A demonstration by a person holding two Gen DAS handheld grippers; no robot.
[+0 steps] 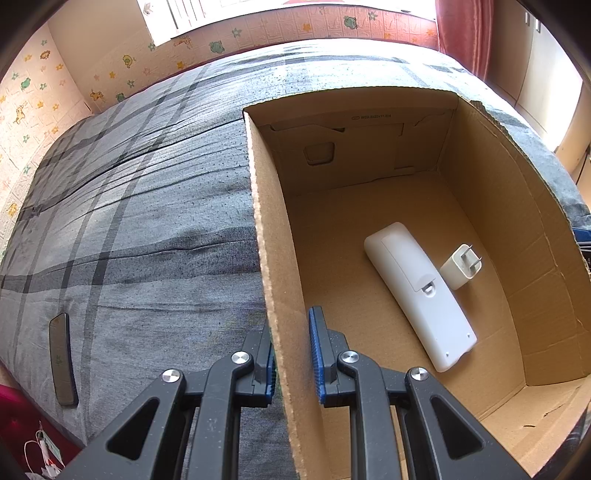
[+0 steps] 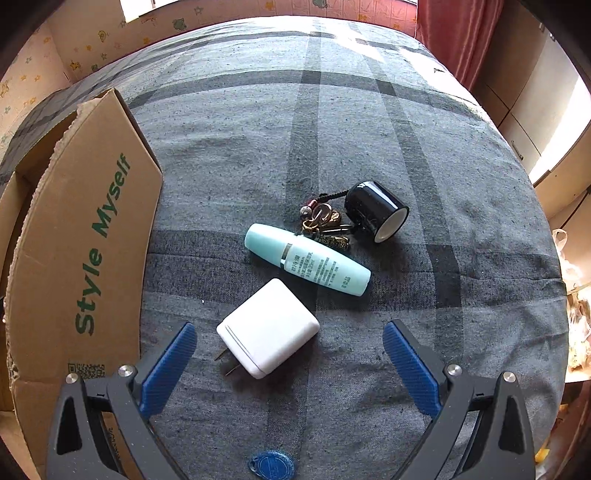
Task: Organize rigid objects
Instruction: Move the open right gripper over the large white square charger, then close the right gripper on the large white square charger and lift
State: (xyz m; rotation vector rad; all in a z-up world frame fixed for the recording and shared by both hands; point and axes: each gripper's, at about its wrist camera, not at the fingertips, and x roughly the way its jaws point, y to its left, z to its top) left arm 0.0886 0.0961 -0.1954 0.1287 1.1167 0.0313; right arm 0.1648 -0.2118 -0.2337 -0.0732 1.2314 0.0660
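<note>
The left hand-held gripper [image 1: 293, 354] is pinching the cardboard box [image 1: 258, 206] wall between nearly closed jaws; a white remote [image 1: 421, 295] and small charger [image 1: 461, 266] are lying inside. The right hand-held gripper [image 2: 290, 350] is hovering wide open, empty, around the large white charger [image 2: 267, 328] on the bed [image 2: 369, 129].

1. Bright daylight enters from the window [image 1: 192, 14] at the top, overexposed; glare whitens the far bedspread [image 2: 332, 40].
2. Both views sharp centrally; strong fisheye bending, dark vignetted corners; soft short shadows.
</note>
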